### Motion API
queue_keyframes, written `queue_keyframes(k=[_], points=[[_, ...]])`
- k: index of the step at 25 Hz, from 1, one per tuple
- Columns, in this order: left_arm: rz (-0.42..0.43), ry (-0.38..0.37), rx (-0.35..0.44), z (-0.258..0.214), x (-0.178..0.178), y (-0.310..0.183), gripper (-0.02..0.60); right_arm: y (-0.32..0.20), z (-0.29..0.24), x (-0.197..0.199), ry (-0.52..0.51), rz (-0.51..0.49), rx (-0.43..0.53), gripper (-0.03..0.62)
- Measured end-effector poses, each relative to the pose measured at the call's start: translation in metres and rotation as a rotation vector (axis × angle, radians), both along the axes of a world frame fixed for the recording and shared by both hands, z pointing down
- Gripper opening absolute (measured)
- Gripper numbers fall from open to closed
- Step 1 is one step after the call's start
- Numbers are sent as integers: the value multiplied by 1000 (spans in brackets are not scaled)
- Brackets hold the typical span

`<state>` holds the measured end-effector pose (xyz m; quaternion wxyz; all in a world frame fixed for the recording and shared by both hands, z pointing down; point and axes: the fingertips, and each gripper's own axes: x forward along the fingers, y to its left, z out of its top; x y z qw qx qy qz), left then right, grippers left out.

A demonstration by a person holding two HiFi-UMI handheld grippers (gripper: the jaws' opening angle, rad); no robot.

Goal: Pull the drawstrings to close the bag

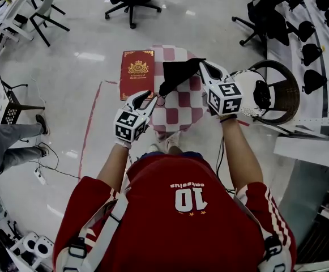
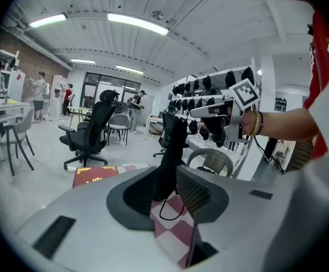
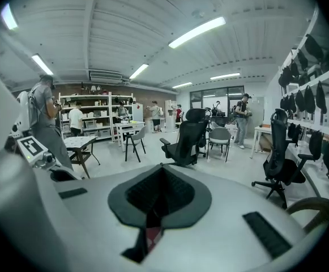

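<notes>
Black bag, head view, drawstring loop plain in left gripper view

We look down on a glossy pale floor marked with a red line. Black office chairs and a wicker chair stand on it. White tables sit near a brick wall, beside a big window. Long strip lights cross the white ribbed ceiling.
</notes>
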<state>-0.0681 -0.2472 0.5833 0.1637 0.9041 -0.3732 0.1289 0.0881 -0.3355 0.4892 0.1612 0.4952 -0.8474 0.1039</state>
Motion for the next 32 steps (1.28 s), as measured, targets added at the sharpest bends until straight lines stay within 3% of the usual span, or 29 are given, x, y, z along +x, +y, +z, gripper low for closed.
queue_keyframes(k=[9, 19, 24, 28, 32], points=[[74, -82, -50, 40, 23, 6, 101, 7, -6, 9, -28, 4, 8, 15], [206, -108, -90, 65, 59, 19, 121, 9, -23, 16, -33, 15, 34, 15], [190, -125, -128, 82, 60, 14, 120, 10, -31, 18, -48, 26, 47, 15], [147, -103, -144, 76, 49, 2, 33, 12, -33, 24, -45, 54, 55, 15], [110, -100, -129, 60, 32, -10, 9, 15, -30, 37, -51, 98, 46, 15]])
